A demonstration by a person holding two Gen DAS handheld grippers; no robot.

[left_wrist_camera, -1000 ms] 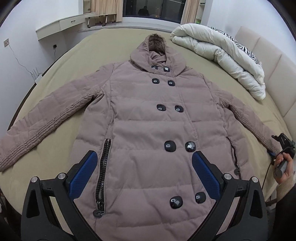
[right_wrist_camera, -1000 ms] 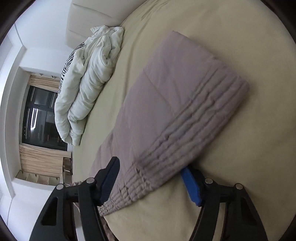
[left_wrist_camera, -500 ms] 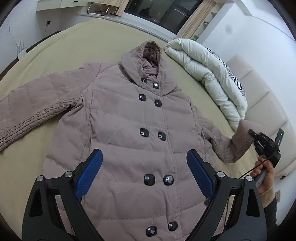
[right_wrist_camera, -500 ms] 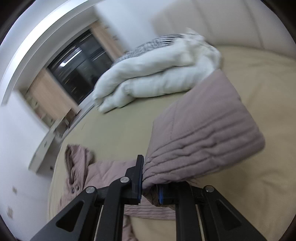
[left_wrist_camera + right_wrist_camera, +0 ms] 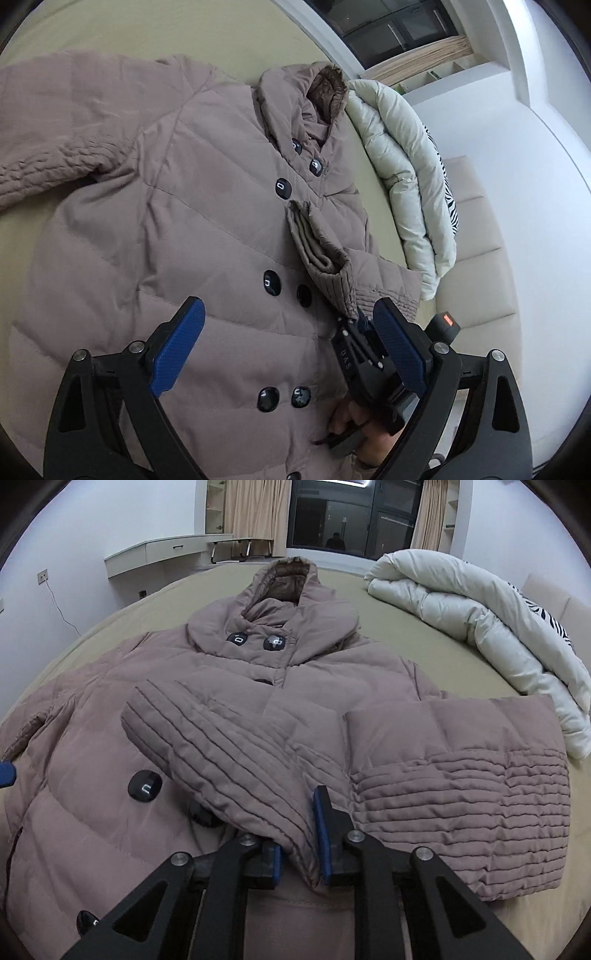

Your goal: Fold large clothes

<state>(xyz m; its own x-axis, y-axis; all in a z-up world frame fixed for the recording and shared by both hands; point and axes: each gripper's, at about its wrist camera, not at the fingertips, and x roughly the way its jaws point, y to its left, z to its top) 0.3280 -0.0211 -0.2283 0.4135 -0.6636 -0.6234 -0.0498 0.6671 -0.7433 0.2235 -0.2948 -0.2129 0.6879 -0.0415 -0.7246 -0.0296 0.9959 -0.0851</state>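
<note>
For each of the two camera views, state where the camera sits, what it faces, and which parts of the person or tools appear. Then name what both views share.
Left wrist: sits on the left tool, open above the coat; shows the right tool and the hand.
Right wrist: sits on the right tool, shut on the sleeve cuff, facing the window.
Shared: coat, cuff, white duvet, bed.

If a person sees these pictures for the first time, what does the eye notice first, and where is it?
First comes the big taupe padded coat, spread face up on the bed with dark buttons down its front. Next, the right gripper is shut on the ribbed sleeve cuff, which lies folded across the coat's chest, while the left gripper hangs open above the coat's lower front. A rolled white duvet lies on the bed to the right of the coat.
</note>
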